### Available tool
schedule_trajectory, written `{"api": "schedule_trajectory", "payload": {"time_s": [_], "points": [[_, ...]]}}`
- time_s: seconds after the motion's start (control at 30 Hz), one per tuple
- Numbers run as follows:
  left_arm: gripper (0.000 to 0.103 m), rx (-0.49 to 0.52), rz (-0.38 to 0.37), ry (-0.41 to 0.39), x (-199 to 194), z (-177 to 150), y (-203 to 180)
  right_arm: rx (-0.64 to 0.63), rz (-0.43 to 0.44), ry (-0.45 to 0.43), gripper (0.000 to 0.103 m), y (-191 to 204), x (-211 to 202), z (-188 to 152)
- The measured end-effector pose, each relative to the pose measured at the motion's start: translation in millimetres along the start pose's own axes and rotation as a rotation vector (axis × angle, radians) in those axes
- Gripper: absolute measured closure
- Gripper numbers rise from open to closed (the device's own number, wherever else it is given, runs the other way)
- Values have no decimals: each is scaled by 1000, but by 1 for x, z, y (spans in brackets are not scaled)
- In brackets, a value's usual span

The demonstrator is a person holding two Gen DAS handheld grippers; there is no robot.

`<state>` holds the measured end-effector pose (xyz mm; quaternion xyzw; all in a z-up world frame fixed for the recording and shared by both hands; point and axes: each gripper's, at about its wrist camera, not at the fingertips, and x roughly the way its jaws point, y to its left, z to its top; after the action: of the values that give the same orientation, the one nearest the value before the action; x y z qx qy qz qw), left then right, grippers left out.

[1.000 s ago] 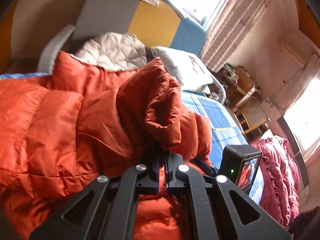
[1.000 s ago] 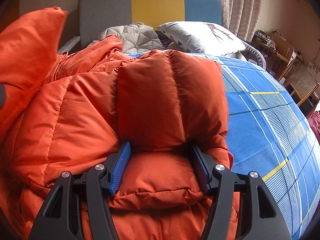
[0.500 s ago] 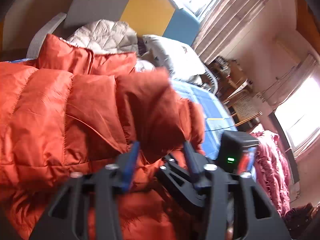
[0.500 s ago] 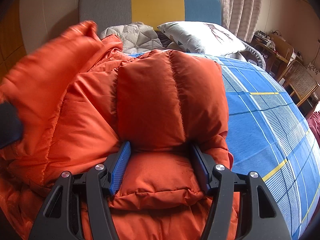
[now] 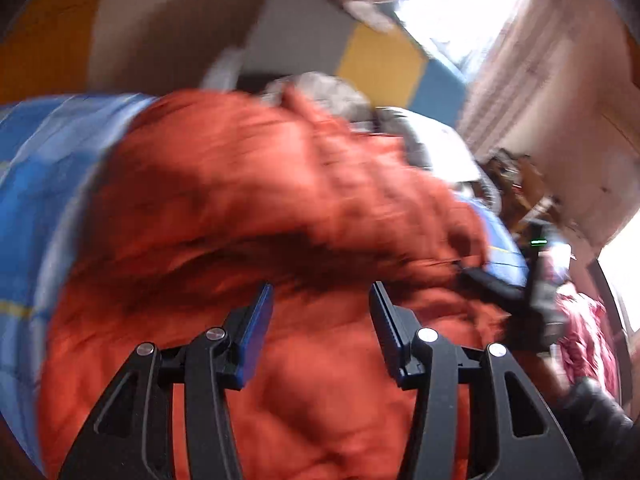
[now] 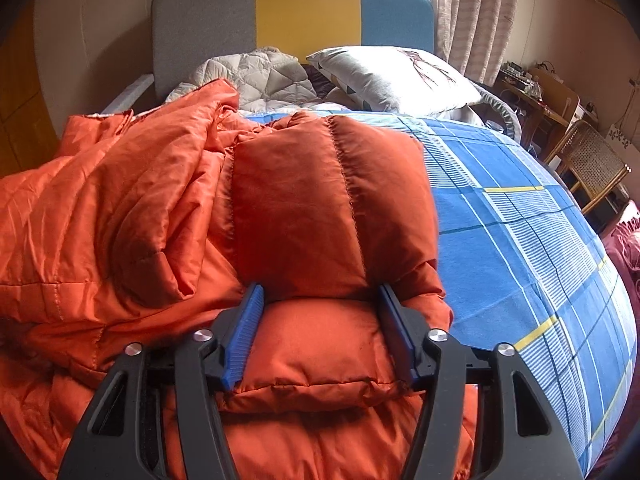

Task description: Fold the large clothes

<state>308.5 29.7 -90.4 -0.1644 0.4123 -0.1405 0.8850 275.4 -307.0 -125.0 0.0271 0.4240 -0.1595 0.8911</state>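
Note:
An orange puffer jacket (image 6: 328, 200) lies on the blue checked bed sheet (image 6: 520, 240). Its sleeve is folded over the body. My right gripper (image 6: 320, 300) is open, its fingers resting on either side of a padded section of the jacket. In the left wrist view, which is blurred by motion, my left gripper (image 5: 320, 300) is open and empty just above the jacket (image 5: 260, 200). A loose fold of the jacket (image 6: 140, 200) lies at the left of the right wrist view. The right gripper also shows in the left wrist view (image 5: 532, 296).
A white pillow (image 6: 392, 76) and a quilted blanket (image 6: 260, 76) lie at the grey, yellow and blue headboard (image 6: 296, 8). A wicker chair (image 6: 588, 164) and a desk (image 6: 532, 92) stand right of the bed. A pink cloth (image 5: 584, 340) lies at the right.
My left gripper opened and let go of the jacket fold it held, then swung away to the left. The fold dropped onto the jacket. The right gripper has not moved.

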Motion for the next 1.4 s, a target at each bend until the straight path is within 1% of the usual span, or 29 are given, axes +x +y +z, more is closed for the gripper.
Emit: {"api": "schedule_trajectory", "payload": {"time_s": [0.07, 0.13, 0.17, 0.2, 0.33, 0.43, 0.47, 0.6, 0.67, 0.73, 0.77, 0.8, 0.83, 0.9, 0.97, 1.13, 1.3, 1.4], "points": [[54, -35, 56, 5, 1, -5, 21, 30, 13, -2, 49, -5, -6, 0], [54, -53, 94, -2, 1, -6, 30, 59, 25, -5, 51, -9, -12, 0], [54, -59, 104, -2, 1, -5, 33, 82, 35, -10, 52, -13, -18, -1], [54, -61, 134, -5, 3, -4, 35, 98, 41, -16, 52, -15, -22, 0], [54, -37, 207, -13, 8, -2, 37, 161, 83, -60, 52, -25, -42, 2], [55, -37, 244, -12, 14, 0, 39, 210, 159, -72, 52, -27, -49, 8], [55, -38, 245, -13, 17, 2, 38, 220, 195, -68, 52, -24, -49, 11], [55, -48, 253, -20, 17, 3, 39, 238, 292, -33, 52, -8, -43, 21], [55, -49, 251, -20, 19, 2, 41, 226, 319, 1, 52, 3, -35, 22], [55, -51, 249, -21, 18, 0, 40, 205, 321, 27, 52, 12, -27, 21], [55, -53, 247, -21, 18, -1, 41, 200, 321, 33, 62, 14, -26, 20], [55, -56, 244, -23, 18, -1, 42, 192, 328, 41, 76, 17, -23, 19], [55, -60, 242, -25, 18, -1, 42, 184, 325, 45, 83, 19, -22, 18], [55, -65, 237, -28, 18, -2, 44, 169, 320, 33, 92, 21, -23, 15], [55, -71, 236, -30, 18, -3, 45, 142, 303, 20, 95, 22, -26, 13], [55, -77, 243, -31, 15, -3, 48, 113, 228, -8, 95, 11, -34, 10], [56, -87, 256, -29, 9, -4, 51, 116, 168, 10, 95, -3, -30, 5], [55, -96, 265, -34, -1, -6, 52, 127, 182, 22, 95, -7, -27, 3]]}}
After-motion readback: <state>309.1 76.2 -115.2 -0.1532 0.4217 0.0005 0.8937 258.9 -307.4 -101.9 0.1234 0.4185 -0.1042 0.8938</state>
